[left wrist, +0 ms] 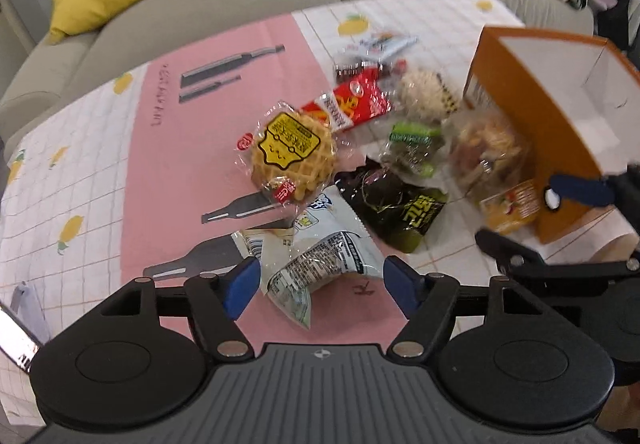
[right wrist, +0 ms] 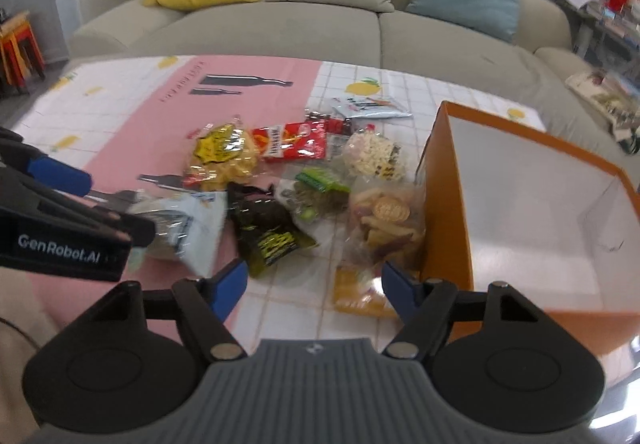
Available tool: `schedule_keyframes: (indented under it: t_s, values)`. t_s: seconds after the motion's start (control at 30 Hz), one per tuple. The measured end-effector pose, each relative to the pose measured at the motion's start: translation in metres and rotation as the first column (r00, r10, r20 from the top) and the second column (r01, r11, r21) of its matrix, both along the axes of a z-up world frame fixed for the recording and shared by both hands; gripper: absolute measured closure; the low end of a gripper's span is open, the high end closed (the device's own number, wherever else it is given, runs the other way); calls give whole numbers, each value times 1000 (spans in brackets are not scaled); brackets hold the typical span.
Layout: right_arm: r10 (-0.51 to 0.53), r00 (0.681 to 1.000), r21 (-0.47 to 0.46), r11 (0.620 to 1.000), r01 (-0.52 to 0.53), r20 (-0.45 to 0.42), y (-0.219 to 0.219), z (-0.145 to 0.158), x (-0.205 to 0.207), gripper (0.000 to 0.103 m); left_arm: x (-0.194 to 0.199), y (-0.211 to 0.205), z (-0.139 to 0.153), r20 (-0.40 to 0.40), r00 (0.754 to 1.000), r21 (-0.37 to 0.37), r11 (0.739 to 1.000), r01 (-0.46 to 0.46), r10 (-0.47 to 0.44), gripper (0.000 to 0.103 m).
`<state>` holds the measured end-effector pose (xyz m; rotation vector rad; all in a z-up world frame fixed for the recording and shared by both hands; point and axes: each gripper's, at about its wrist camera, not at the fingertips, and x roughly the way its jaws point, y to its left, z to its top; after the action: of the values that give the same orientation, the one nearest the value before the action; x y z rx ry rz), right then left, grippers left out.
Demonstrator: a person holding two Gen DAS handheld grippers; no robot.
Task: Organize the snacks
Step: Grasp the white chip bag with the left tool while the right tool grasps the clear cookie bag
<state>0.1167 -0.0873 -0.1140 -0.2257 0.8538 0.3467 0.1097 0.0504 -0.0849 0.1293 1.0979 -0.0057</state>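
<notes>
A pile of wrapped snacks lies on the tablecloth beside an open orange box (left wrist: 560,164) (right wrist: 444,204). My left gripper (left wrist: 320,280) is open, low over the cloth. A white and pale blue packet (left wrist: 324,264) (right wrist: 188,228) lies between its blue pads, with no visible squeeze. My right gripper (right wrist: 314,280) is open too. It hovers by the box, with a clear bag of chips (right wrist: 386,220) (left wrist: 488,152) just ahead of its right finger. Further off are a wrapped waffle (left wrist: 292,156) (right wrist: 222,158), a red packet (left wrist: 352,100) and a black and green packet (left wrist: 396,204) (right wrist: 268,228).
A green packet (right wrist: 320,188), a puffed-rice ball (right wrist: 374,154) and a pale packet (right wrist: 368,108) lie at the far side of the pile. A beige sofa (right wrist: 320,32) with cushions stands behind the table. The pink part of the cloth (left wrist: 180,148) lies to the left.
</notes>
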Motion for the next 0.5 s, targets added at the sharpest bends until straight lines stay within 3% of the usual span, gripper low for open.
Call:
schedule_keyframes:
  t_s: [0.2,0.5]
  values:
    - [27,996,-174,985,-12,82,23,-29,27,32,17,-4,-24,-52,987,67,985,158,-155,20]
    - [79,989,-323,946,-35,123,34,-56,47,25,21,-7,-46,-104,914,136,905,403,-392,16]
